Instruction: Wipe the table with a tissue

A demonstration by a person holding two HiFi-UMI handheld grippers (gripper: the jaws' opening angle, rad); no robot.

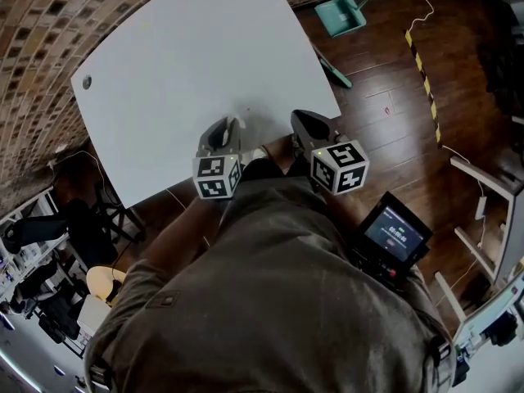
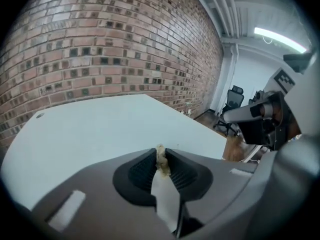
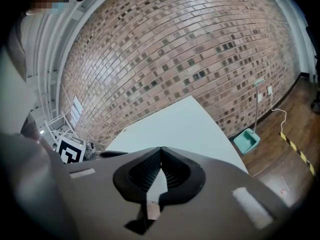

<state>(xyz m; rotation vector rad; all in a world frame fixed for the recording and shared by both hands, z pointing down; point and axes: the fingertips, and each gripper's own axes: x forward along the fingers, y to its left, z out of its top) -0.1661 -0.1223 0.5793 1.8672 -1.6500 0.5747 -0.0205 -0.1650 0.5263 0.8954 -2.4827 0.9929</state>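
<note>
A white table fills the upper middle of the head view. Both grippers hover over its near edge, close to the person's body. My left gripper is shut on a small crumpled tissue, a whitish-yellow wad pinched between the ribbed pads; only its tip sticks out past the jaws. My right gripper is shut, its jaws meeting at the tips with nothing between them. In the left gripper view the right gripper appears to the right, and the tabletop stretches ahead to a brick wall.
A teal dustpan with a long handle lies on the wood floor past the table's right corner. Yellow-black tape runs along the floor. A small screen device sits at the person's right. The table has a cable hole at far left.
</note>
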